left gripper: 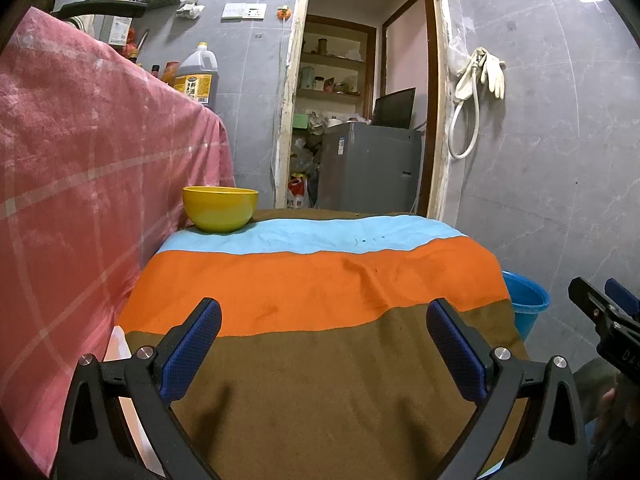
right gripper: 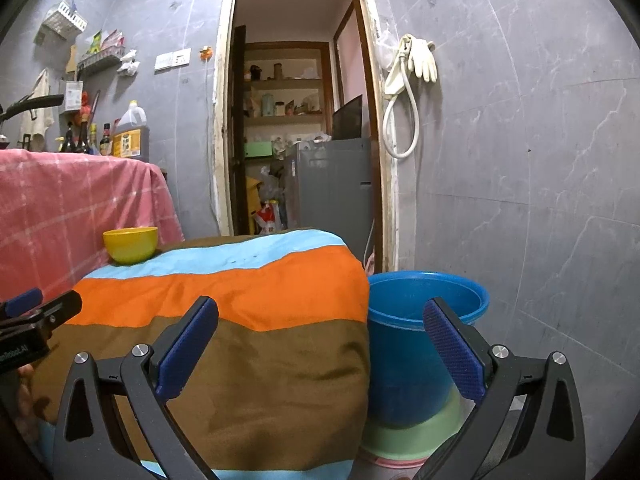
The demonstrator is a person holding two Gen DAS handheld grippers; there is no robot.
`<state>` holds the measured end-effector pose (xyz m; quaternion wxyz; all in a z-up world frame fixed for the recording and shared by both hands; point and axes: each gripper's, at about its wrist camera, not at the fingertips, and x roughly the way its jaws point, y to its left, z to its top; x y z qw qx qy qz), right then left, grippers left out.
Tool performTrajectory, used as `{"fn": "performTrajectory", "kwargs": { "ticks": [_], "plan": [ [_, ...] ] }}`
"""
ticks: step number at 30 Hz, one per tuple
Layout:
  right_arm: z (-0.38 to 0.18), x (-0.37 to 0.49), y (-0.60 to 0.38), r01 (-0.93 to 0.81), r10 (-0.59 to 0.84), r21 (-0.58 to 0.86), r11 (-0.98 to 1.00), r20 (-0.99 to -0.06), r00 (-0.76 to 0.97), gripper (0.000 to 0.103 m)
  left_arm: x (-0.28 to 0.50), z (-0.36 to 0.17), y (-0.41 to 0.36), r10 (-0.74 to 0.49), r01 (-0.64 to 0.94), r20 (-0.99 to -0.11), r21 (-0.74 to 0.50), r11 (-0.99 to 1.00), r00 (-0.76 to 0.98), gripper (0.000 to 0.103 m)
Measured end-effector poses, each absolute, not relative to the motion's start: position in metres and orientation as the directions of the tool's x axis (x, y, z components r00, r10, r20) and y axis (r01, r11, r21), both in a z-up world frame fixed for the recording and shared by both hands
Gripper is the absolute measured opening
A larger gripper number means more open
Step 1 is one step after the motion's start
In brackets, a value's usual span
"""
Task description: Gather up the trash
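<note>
"DAS…" lettering on right tongs (left gripper: 600, 300) body

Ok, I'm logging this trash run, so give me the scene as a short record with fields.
surface: striped cloth over a table
on cloth: yellow bowl, far left corner; contents hidden
trash: none visible on the cloth
bin: blue bucket on the floor, right of the table, stacked on a green basin
left gripper: open, holds nothing, above the near cloth
right gripper: open, holds nothing, near the cloth's right edge by the bucket
</note>
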<state>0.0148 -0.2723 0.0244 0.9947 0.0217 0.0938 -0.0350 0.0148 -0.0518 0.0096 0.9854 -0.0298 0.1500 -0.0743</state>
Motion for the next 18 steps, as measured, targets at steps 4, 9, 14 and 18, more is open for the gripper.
{"fn": "performTrajectory", "kwargs": {
  "ticks": [4, 9, 14, 18],
  "plan": [
    [0.023, 0.0149, -0.2713, 0.073, -0.064, 0.036, 0.997, -0.193, 0.979, 0.103, 0.0144, 0.009, -0.0517, -0.155, 0.138, -0.292, -0.081, 0.987, 0.944, 0.101],
    [0.0225, 0.0153, -0.27, 0.073, -0.064, 0.036, 0.997, -0.193, 0.979, 0.103, 0.0144, 0.009, -0.0514, -0.155, 0.138, -0.291, -0.079, 0.987, 0.944, 0.101],
    [0.0222, 0.0153, -0.2697, 0.073, -0.064, 0.037, 0.997, -0.194, 0.979, 0.103, 0.0141, 0.009, -0.0522, -0.155, 0.137, -0.291, -0.079, 0.987, 0.944, 0.101],
    [0.0226, 0.0154, -0.2698, 0.073, -0.064, 0.037, 0.997, -0.195, 0.979, 0.103, 0.0141, 0.009, -0.0521, -0.155, 0.139, -0.292, -0.078, 0.987, 0.944, 0.101]
  ]
}}
